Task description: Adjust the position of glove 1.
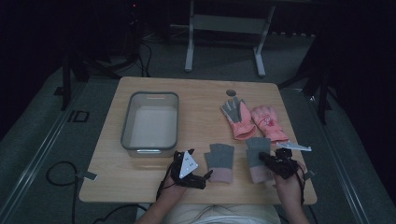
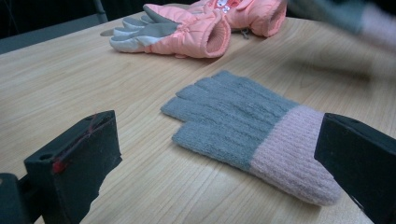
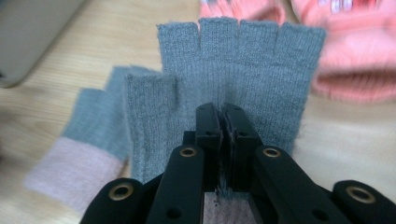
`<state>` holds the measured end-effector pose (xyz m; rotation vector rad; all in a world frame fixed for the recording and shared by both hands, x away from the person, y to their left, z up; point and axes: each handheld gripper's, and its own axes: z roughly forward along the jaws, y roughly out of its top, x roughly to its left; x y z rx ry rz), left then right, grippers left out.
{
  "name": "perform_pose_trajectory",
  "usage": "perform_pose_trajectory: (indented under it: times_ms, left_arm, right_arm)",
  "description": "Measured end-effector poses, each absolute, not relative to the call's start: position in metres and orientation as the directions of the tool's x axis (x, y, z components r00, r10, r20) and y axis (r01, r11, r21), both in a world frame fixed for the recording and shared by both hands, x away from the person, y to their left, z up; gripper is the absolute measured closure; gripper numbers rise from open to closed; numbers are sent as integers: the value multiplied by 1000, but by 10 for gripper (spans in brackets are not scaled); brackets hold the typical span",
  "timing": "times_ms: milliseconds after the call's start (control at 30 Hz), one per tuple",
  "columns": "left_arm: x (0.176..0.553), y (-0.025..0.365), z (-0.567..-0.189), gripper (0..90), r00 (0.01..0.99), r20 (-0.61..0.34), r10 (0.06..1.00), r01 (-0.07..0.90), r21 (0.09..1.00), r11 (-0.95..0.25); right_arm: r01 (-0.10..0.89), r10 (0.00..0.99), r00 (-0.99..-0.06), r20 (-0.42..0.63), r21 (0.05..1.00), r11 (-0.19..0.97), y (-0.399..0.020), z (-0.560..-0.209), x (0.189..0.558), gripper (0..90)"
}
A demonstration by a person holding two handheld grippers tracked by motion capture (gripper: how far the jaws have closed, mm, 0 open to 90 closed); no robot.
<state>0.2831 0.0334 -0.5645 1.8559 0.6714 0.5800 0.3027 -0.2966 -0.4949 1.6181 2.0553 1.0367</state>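
1. The right claw (image 3: 223,116) is pinched tight on a grey fingerless glove (image 3: 243,74), gripping the knit near the palm so the cloth hangs fingers-out in front of it.
2. Its twin, the second grey glove (image 2: 243,126), lies flat on the desk (image 1: 201,116), pink cuff toward the person.
3. The left claw (image 2: 215,158) stands wide open with nothing held, jaws on either side of that glove's cuff end, likely lined up to take it.
4. The pink ski gloves (image 1: 252,119) rest farther back, and the grey bin (image 1: 127,126) sits to the left, probably the drop-off.

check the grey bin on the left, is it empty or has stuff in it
Empty: the grey bin shows a bare pale floor, and all four gloves lie outside it.
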Motion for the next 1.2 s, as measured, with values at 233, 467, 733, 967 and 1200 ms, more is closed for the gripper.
perform_pose_trajectory:
  times_ms: [233, 467, 733, 967, 1200]
  left_arm:
    - [283, 33, -565, 0, 725, 84, 684, 183, 933, -309]
    - [283, 34, -565, 0, 727, 83, 682, 184, 933, -310]
    - [283, 33, -565, 0, 728, 85, 680, 181, 933, -310]
    - [283, 34, -565, 0, 730, 78, 679, 185, 934, -305]
    - [283, 33, -565, 0, 730, 74, 679, 186, 935, -302]
  right_arm:
    - [731, 954, -230, 190, 682, 40, -292, -520, 309, 858]
    - [762, 971, -179, 159, 647, 34, -290, -539, 318, 838]
    - [747, 974, -195, 117, 661, 70, -286, -543, 317, 771]
    - [675, 937, -350, 17, 698, 240, -289, -526, 321, 716]
    - [585, 809, -585, -54, 663, 467, -314, -522, 333, 679]
